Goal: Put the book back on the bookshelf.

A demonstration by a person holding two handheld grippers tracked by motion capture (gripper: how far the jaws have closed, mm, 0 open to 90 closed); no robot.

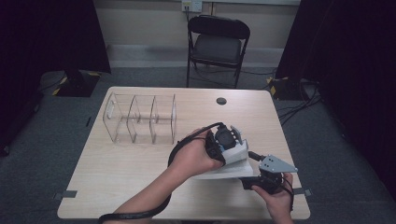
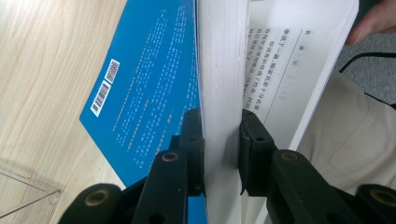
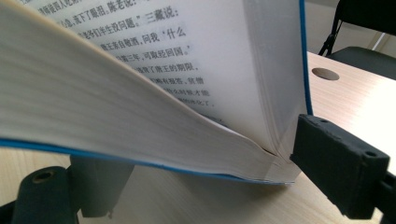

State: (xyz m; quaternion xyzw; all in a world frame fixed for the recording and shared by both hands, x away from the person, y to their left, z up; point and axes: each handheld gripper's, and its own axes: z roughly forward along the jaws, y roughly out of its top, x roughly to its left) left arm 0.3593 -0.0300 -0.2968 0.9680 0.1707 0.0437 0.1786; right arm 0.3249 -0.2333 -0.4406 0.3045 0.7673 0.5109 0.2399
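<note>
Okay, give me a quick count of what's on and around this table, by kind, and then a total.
Books: 1, the blue-covered book, clamped in the left gripper
Clear acrylic organizers: 1, the organizer
Grippers: 2, left and right gripper
Folding chairs: 1, the chair
Tables: 1, the table
Total: 6

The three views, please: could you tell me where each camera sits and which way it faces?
High view: above the person's side, facing forward and down on the table; both forearms, left tool and right tool show.
Left gripper view: on the left tool, looking along its jaws clamped on the book.
Right gripper view: on the right tool, looking along its jaws at the book's lower corner.
All three share the open blue-covered book.
</note>
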